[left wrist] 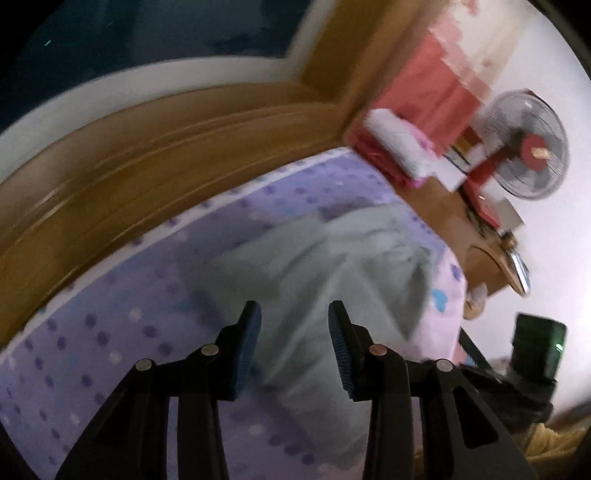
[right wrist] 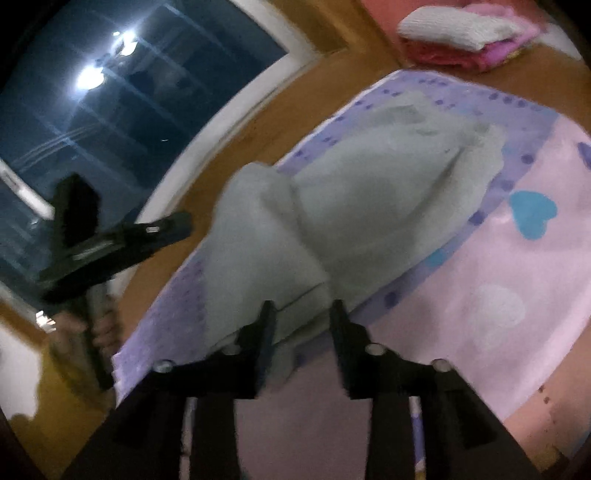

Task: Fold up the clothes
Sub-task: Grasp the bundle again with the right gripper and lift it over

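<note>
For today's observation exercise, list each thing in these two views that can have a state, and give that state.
Left gripper: open, holding nothing.
Right gripper: open, above the garment's near edge.
Grey garment: crumpled on the patterned sheet, not neatly folded.
Stacked clothes: folded, piled.
Fan: upright; spinning cannot be told.
</note>
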Tool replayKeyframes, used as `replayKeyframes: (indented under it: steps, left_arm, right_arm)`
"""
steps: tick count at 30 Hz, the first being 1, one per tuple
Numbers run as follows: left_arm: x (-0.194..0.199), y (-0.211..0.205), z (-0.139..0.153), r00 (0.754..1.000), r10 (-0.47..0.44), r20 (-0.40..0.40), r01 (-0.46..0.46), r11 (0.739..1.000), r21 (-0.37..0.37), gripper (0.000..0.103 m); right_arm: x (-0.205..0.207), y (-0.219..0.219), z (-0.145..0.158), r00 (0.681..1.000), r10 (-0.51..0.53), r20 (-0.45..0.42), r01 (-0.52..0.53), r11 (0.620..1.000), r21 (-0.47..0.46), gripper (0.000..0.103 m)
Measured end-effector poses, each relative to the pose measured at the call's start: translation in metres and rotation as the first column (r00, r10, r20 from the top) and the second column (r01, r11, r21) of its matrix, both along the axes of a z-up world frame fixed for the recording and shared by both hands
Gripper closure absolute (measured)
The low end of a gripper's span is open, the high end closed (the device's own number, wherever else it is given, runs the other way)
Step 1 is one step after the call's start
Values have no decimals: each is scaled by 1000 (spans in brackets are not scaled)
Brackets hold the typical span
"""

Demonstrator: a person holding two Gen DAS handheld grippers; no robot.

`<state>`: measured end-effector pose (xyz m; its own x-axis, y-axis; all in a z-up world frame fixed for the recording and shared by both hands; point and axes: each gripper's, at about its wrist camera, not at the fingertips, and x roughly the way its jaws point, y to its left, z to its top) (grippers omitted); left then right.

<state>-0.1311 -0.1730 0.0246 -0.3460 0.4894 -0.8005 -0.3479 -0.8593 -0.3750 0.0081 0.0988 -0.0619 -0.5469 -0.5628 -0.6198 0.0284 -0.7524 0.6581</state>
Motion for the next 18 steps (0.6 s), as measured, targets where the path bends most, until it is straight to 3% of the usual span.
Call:
replayKeyframes:
  steps: [1, 5, 14, 15, 17, 18]
  left_arm:
    - [-2, -5, -4, 1000, 19, 12, -19, 1000, -3, 65]
    - [-5, -17, -17, 999, 39, 36, -38, 999, -14, 65]
    - [-34, -22, -59, 984, -12, 175, -17, 986, 163, 63]
    - [-36, -20, -62, 984, -19, 179, -13, 984, 176, 63]
    - [-40, -16, -62, 986, -24, 163, -6, 984, 178, 65]
    - [-41, -15, -60, 989, -27, 148, 1, 985, 172, 69]
  right_arm:
    - [-2, -7, -2, 999, 34, 12, -33, 999, -33, 49]
    - [-12, -39, -12, 989, 130, 69, -122, 987, -101, 49]
    - [-23, -81, -12, 990, 80, 114, -84, 996, 25, 50]
    - [-26, -87, -16, 990, 70, 126, -78, 995, 59, 54]
    - [-28, -95, -16, 989, 62, 134, -77, 990, 117, 88]
    - [-27, -98, -13, 990, 66, 129, -83, 987, 139, 94]
